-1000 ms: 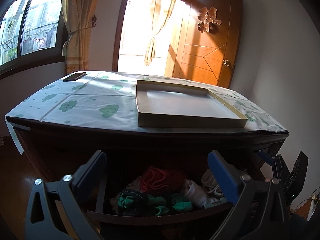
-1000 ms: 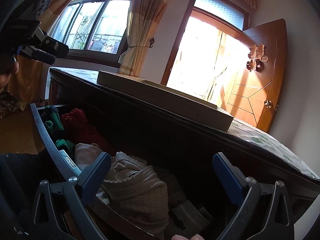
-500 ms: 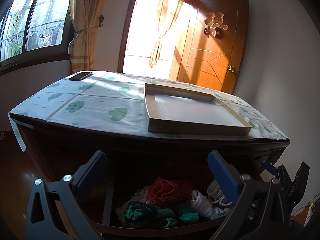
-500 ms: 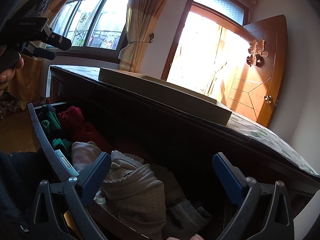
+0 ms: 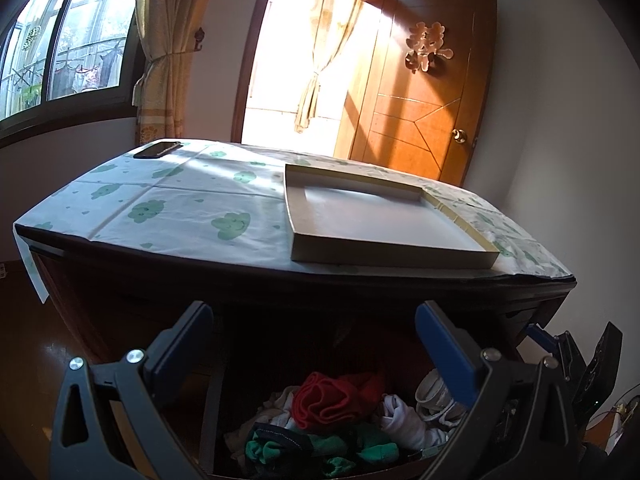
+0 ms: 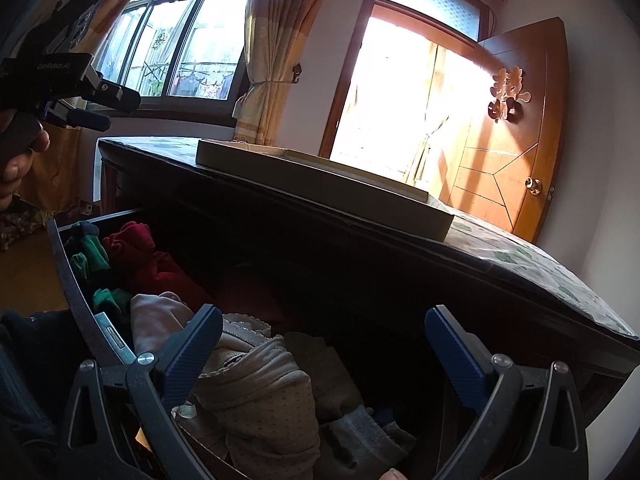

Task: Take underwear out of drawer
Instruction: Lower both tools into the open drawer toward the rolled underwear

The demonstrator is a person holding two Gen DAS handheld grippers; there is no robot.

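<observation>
Both wrist views over open drawer (image 5: 320,474)

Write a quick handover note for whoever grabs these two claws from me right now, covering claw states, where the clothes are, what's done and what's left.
Left claw: open, empty, hovering above the open dark wooden drawer, over the red rolled garment and green garments.
Right claw: open, empty, over the beige dotted underwear at the drawer's right end.
Shallow beige cardboard tray sits on the cloud-print cloth on the dresser top, nothing in it.
Done: drawer is open.
Left: nothing gripped yet; close a claw on a piece, probably the beige one, and lift it out.
</observation>
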